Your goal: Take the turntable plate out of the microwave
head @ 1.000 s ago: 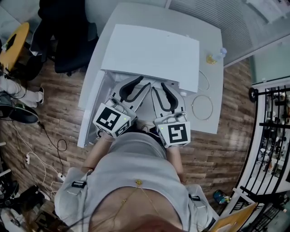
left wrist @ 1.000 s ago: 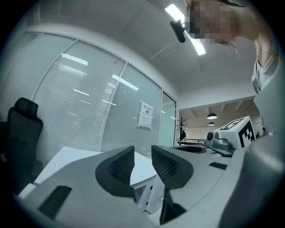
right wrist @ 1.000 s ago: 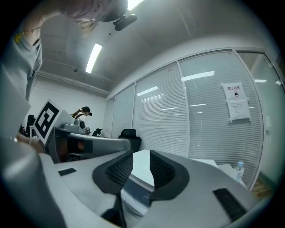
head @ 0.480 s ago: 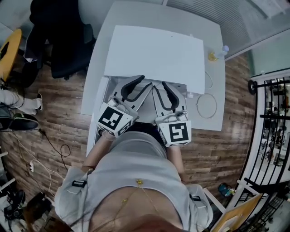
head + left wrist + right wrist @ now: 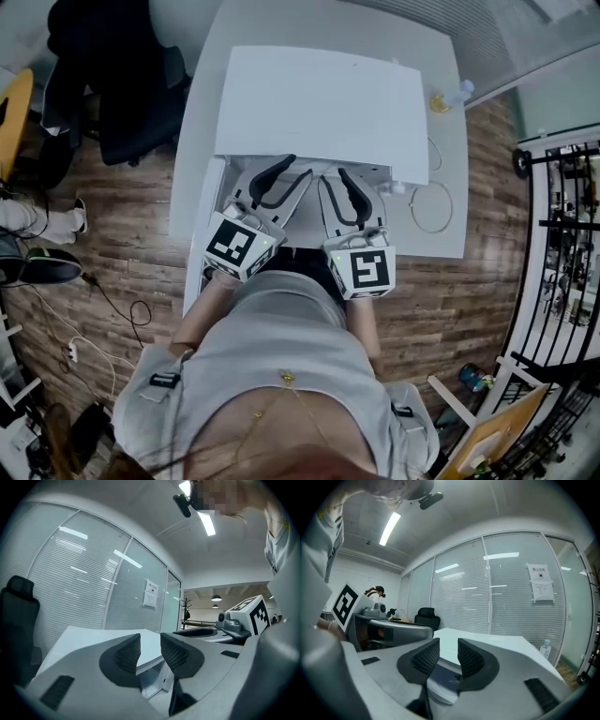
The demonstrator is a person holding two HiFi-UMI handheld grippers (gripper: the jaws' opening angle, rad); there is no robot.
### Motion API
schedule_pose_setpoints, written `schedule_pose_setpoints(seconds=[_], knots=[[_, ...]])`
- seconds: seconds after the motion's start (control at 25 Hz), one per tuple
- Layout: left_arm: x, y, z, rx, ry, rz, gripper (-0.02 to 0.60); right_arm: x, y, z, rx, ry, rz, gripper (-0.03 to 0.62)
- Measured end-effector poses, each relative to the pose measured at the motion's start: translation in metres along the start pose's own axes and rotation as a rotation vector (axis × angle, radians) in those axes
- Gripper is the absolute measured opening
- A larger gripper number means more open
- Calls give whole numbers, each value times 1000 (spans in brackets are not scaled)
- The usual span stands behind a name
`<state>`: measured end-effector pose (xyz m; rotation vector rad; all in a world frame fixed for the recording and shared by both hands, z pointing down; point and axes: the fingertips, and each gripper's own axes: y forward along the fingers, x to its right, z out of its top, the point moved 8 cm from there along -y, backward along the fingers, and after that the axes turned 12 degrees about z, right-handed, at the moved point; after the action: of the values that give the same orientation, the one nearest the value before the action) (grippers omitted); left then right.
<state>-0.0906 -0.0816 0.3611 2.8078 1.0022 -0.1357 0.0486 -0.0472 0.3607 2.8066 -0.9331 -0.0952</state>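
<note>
The white microwave [image 5: 319, 103] stands on a white table [image 5: 281, 28], its door [image 5: 200, 239] swung open to the left. Both grippers hang level in front of its opening, side by side. My left gripper [image 5: 289, 171] [image 5: 150, 643] has its jaws opening, with only the microwave's top corner [image 5: 149, 660] showing through the gap. My right gripper [image 5: 339, 176] [image 5: 448, 645] is open too, nothing between its pads. Below its jaws a rounded, pale glassy rim [image 5: 440, 688] shows; I cannot tell whether it is the turntable plate. The cavity is hidden.
A small bottle [image 5: 459, 94] [image 5: 547, 648] stands at the table's far right corner and a coiled white cable [image 5: 431, 206] lies right of the microwave. A black office chair [image 5: 122, 84] is left of the table, a black railing [image 5: 562, 216] at far right.
Both grippers have sunk a little in front of the microwave, staying side by side. The view from the head has shifted slightly.
</note>
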Motion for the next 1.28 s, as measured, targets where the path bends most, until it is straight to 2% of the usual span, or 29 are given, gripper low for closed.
schedule_pose_setpoints(seconds=[0.64,0.92,1.28], knots=[[0,7,-40,-87,-25,41,135,9,15,-39,-78,46,52,127],[-4,8,-66,-164,-37,70,135,7,26,-64,-162,34,65,126],[-10,12,-103,-251,-59,114,135,10,42,-99,-226,91,89,127]])
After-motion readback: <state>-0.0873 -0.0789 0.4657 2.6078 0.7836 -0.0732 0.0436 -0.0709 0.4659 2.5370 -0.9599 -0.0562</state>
